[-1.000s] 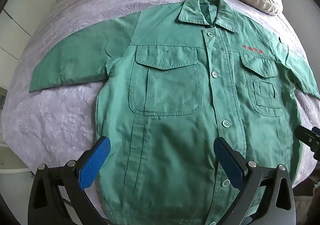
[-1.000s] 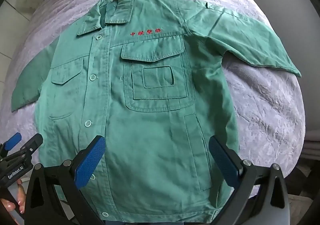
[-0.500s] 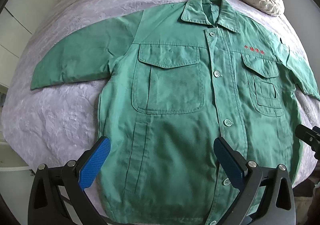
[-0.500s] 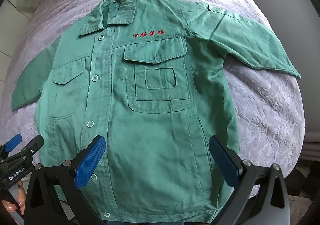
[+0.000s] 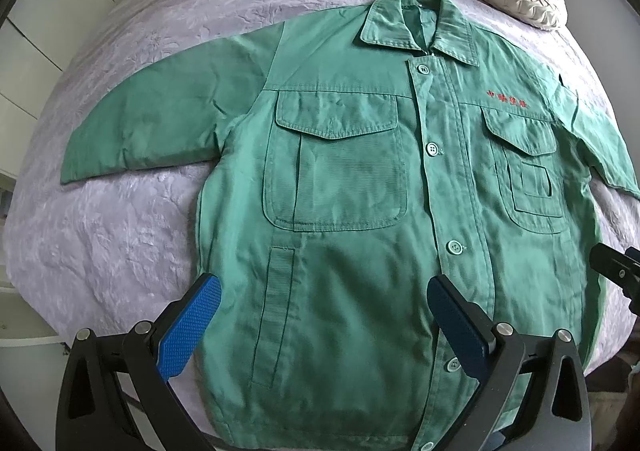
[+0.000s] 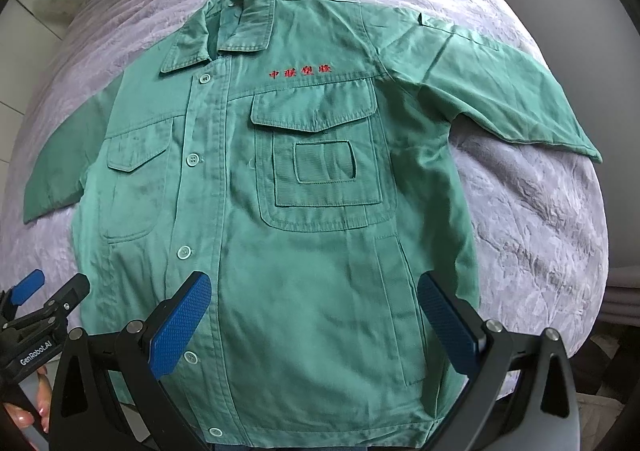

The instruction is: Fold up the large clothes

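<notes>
- So: left tool and right tool both spread wide, holding nothing, over the hem.
- Green jacket lies flat, buttoned, on the bed.
- Risk: pinching one layer only, so the fold drags skewed; sleeves may trail.

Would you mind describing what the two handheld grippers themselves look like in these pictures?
Both the left gripper and the right gripper have black angular frames with triangular cut-outs and silver bolt heads. Their fingers carry blue pads with a fine dotted texture. White "GenRobot.AI" lettering marks the left gripper's side. No cables or sleeves show; only fingertips with pale pink nails.
</notes>
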`<state>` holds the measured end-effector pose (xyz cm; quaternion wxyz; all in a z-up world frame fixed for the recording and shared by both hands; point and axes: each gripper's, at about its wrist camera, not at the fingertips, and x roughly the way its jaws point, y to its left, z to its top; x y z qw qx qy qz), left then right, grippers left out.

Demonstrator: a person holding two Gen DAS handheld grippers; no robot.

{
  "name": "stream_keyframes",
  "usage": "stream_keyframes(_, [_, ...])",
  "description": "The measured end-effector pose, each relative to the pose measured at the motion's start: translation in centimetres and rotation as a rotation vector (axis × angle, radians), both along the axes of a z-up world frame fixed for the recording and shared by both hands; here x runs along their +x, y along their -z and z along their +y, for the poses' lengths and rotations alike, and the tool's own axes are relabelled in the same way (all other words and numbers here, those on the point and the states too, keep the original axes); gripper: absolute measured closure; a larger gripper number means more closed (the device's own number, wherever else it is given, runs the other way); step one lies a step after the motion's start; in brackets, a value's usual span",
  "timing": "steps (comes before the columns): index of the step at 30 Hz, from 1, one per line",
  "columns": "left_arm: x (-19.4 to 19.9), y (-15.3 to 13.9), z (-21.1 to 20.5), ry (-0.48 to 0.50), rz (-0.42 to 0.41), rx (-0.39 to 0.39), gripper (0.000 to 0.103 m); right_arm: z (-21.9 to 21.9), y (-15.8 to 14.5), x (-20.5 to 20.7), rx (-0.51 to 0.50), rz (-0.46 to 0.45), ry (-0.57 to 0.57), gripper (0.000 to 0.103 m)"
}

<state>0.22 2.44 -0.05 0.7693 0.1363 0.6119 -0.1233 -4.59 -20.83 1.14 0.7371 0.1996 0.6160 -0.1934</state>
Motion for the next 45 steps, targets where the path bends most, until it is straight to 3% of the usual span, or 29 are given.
stream_keyframes(45, [0.8, 0.8, 0.7, -0.009, 0.018, -0.014, 0.000, 0.7, 0.4, 1.3, -0.001, 0.011, -0.009, 0.000])
